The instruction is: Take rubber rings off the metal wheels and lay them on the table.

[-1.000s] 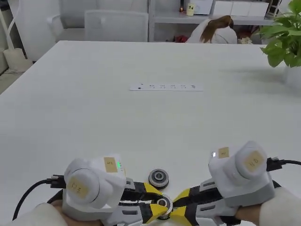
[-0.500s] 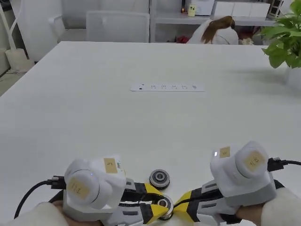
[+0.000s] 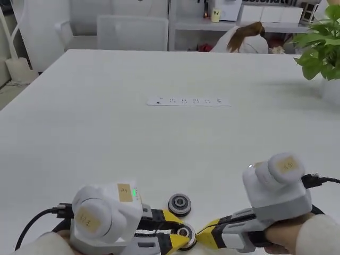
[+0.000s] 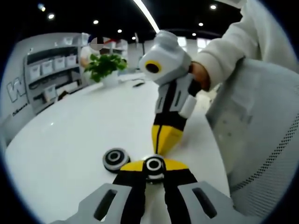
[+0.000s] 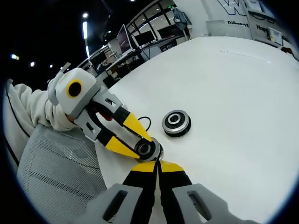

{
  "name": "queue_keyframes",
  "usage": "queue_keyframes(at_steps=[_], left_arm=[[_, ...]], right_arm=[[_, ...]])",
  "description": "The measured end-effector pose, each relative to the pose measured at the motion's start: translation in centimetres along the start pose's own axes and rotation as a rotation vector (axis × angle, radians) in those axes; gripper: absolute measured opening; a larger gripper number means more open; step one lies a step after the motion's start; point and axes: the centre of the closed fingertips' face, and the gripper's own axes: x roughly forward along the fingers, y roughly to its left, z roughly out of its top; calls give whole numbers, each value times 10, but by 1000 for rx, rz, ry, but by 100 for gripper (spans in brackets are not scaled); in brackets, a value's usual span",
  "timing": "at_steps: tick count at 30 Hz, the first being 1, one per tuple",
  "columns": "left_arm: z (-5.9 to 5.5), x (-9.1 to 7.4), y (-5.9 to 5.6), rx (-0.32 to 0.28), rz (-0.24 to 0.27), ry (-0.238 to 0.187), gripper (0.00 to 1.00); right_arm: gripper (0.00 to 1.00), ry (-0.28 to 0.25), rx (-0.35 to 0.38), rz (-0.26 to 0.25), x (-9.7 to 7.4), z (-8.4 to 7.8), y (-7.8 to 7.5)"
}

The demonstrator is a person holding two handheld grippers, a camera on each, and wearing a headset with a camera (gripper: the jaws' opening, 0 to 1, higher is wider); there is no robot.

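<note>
Near the front edge of the surface (image 3: 106, 133), the left tongs (image 3: 178, 234) pinch a wheel (image 3: 185, 231). The right tongs (image 3: 204, 235), pressed together, touch its rim from the opposite side. A second wheel (image 3: 179, 203) lies just beside, ring on. Beyond is open room up to a power strip (image 3: 188, 101), with a plant (image 3: 321, 45) far right.
</note>
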Motion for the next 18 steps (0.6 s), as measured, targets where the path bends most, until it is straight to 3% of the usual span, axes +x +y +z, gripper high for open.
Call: queue_keyframes(at_steps=[5, 13, 18], left_arm=[[0, 0, 0, -2, 0, -1, 15], [0, 0, 1, -2, 1, -1, 15], [0, 0, 0, -5, -1, -3, 14]], right_arm=[[0, -15, 77, 11, -1, 2, 1], [0, -89, 353, 67, -5, 5, -1], [0, -107, 460, 86, -5, 3, -4]])
